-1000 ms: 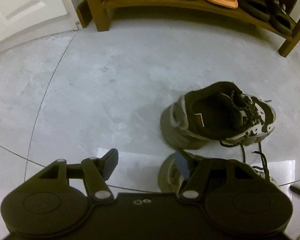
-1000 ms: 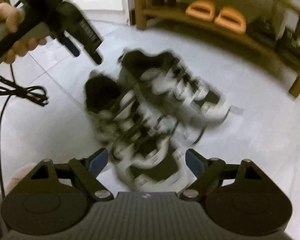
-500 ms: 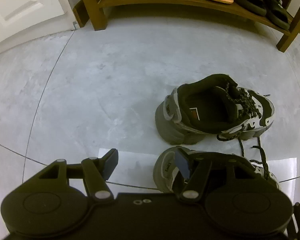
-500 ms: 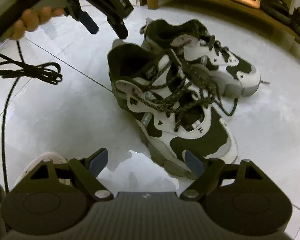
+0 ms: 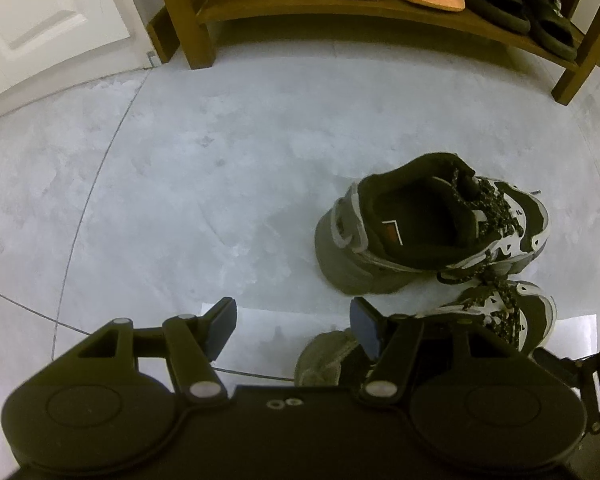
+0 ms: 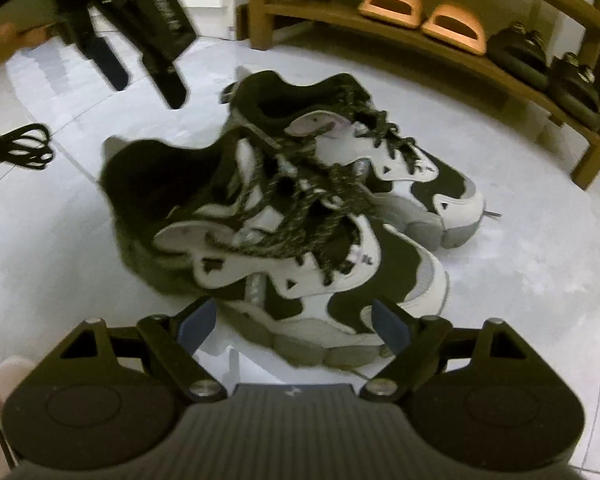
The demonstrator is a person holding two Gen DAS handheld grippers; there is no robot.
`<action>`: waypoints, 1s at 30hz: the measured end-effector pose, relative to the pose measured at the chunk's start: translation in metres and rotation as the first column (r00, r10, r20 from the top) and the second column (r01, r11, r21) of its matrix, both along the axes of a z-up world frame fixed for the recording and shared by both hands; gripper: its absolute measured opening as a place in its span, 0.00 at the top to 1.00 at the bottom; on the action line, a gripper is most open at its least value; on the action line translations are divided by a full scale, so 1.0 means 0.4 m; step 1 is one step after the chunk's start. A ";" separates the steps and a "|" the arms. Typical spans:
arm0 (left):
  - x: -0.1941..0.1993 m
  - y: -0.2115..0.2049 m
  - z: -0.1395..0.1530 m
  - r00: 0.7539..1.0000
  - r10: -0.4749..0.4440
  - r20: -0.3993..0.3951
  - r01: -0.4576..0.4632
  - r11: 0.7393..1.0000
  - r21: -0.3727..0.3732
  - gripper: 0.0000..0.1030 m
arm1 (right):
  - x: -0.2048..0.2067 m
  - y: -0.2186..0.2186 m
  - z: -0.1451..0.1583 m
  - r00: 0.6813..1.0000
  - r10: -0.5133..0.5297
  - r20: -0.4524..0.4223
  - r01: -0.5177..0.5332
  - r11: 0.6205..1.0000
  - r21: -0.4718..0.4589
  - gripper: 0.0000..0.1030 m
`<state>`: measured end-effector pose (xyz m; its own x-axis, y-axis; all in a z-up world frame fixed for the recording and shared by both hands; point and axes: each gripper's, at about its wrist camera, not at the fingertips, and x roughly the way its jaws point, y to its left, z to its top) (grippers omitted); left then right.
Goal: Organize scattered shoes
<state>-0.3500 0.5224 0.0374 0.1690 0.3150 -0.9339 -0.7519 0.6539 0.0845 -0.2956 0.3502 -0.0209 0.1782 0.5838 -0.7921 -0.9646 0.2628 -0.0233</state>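
A: Where are we w/ the sneakers?

B: Pair's on the floor in front of the shoe rack (image 6: 440, 46), side by side, laces tangled across. Our right gripper (image 6: 294, 322) is low over the near sneaker (image 6: 300, 264), jaws wide, straddling its side, pads not pressing.

A: Left gripper (image 5: 292, 326)?

B: Wide too, nothing between, hovering by the heels; far sneaker (image 5: 428, 226) beyond it.

A: So we're at approach, pre-grasp.

B: Yep. Next we prob. need to drop a bit, close on the near one's upper, watch those laces dragging its mate.
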 end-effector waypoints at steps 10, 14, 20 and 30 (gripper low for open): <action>-0.041 0.058 0.040 0.996 0.078 0.043 -0.079 0.996 0.030 0.39 | 0.007 0.078 0.152 0.873 0.412 0.261 -0.451 0.885 0.112 0.16; -0.043 0.074 0.029 0.996 0.081 0.039 -0.080 0.997 -0.005 0.39 | 0.053 0.216 0.179 0.777 0.593 0.210 -0.599 0.800 -0.038 0.14; -0.014 0.071 -0.030 0.999 -0.022 -0.026 0.019 0.995 -0.101 0.39 | 0.042 0.344 0.126 0.700 0.711 0.066 -0.677 0.690 -0.255 0.15; 0.022 0.064 -0.081 0.996 -0.068 -0.049 0.059 0.984 -0.171 0.39 | 0.019 0.367 0.051 0.617 0.787 0.003 -0.734 0.577 -0.357 0.57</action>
